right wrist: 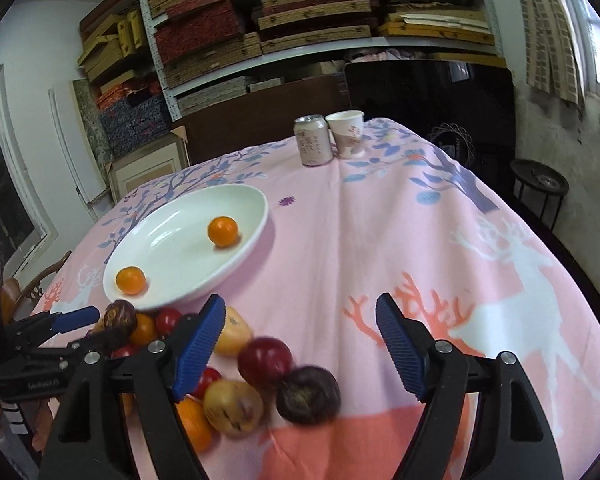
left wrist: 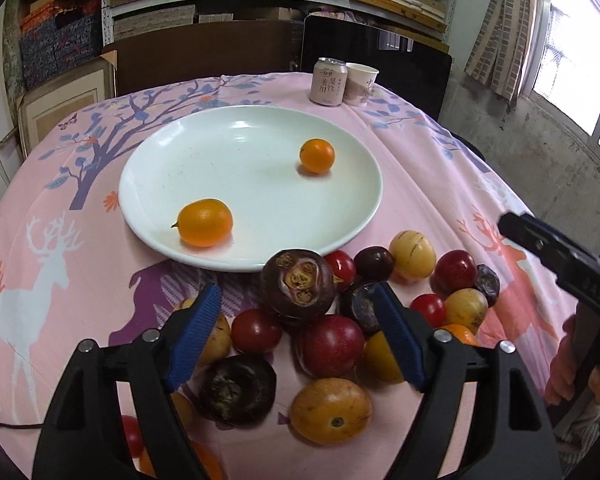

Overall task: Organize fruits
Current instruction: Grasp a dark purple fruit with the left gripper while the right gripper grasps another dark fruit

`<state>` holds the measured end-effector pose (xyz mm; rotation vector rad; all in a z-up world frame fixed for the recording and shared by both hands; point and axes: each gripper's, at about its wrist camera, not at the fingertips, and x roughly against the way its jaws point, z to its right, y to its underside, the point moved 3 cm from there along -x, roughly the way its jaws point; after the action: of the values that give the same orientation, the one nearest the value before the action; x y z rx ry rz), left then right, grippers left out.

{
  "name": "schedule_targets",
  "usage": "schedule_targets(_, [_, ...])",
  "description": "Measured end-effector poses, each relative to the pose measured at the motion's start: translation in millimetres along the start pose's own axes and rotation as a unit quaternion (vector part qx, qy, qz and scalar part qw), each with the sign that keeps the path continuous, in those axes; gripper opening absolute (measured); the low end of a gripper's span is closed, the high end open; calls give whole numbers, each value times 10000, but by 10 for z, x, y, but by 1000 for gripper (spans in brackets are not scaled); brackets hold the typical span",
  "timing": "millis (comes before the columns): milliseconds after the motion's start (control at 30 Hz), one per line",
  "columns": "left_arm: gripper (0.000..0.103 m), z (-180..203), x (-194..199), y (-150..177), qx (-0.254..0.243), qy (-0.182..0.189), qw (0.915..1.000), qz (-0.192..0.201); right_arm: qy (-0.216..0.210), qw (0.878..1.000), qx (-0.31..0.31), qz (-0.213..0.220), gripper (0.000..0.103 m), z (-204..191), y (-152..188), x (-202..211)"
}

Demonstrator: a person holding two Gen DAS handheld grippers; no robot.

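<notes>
A white plate [left wrist: 180,168] on the pink tablecloth holds two small oranges [left wrist: 205,222], [left wrist: 317,155]; the plate also shows in the right wrist view [right wrist: 172,236]. A pile of mixed fruit lies near the plate's front edge: a dark purple mangosteen [left wrist: 297,287], red plums [left wrist: 332,346], yellow fruits [left wrist: 412,254] and more oranges. My left gripper [left wrist: 296,336] is open and empty, hovering over the pile. My right gripper [right wrist: 300,344] is open and empty, above the pile's right edge near a red plum [right wrist: 265,362] and a dark plum [right wrist: 308,394].
A drink can [left wrist: 328,81] and a paper cup [left wrist: 361,82] stand at the table's far edge. Shelves of stacked boxes [right wrist: 300,20] fill the back wall. A dark chair back [left wrist: 376,60] stands behind the table. The right gripper's body [left wrist: 560,268] shows in the left wrist view.
</notes>
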<state>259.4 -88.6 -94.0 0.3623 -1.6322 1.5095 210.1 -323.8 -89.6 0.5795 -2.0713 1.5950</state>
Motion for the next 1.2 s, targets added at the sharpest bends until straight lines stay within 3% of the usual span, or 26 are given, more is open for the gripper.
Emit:
schedule_targets(100, [75, 14, -49, -10, 85, -12, 9999, -53, -123, 9996, -217, -135, 82, 117, 104, 6])
schedule_targets(200, [65, 18, -124, -34, 157, -19, 9998, -129, -236, 9988, -391, -189, 82, 177, 121, -21])
schedule_targets(267, [51, 17, -161, -33, 180, -46, 9997, -159, -229, 9988, -383, -207, 82, 180, 128, -34])
schedule_targets(333, [42, 1, -185, -42, 208, -76, 9996, -174, -204, 9990, -318, -238, 82, 171, 161, -26])
schedule_targets(667, [42, -50, 14, 7, 108, -176, 9995, 218, -50, 9982, -179, -575, 82, 181, 316, -36])
schedule_targets(933, [42, -160, 2, 83, 236, 47, 9996, 172, 54, 9951, 31, -991, 81, 118, 375, -197])
schedule_targets(1067, [42, -173, -2, 88, 242, 109, 9995, 156, 77, 9931, 1, -1172, 66, 135, 406, -253])
schedule_targets(1200, [42, -178, 19, 88, 273, 178, 9993, 169, 29, 9908, 160, -1342, 59, 62, 433, -306])
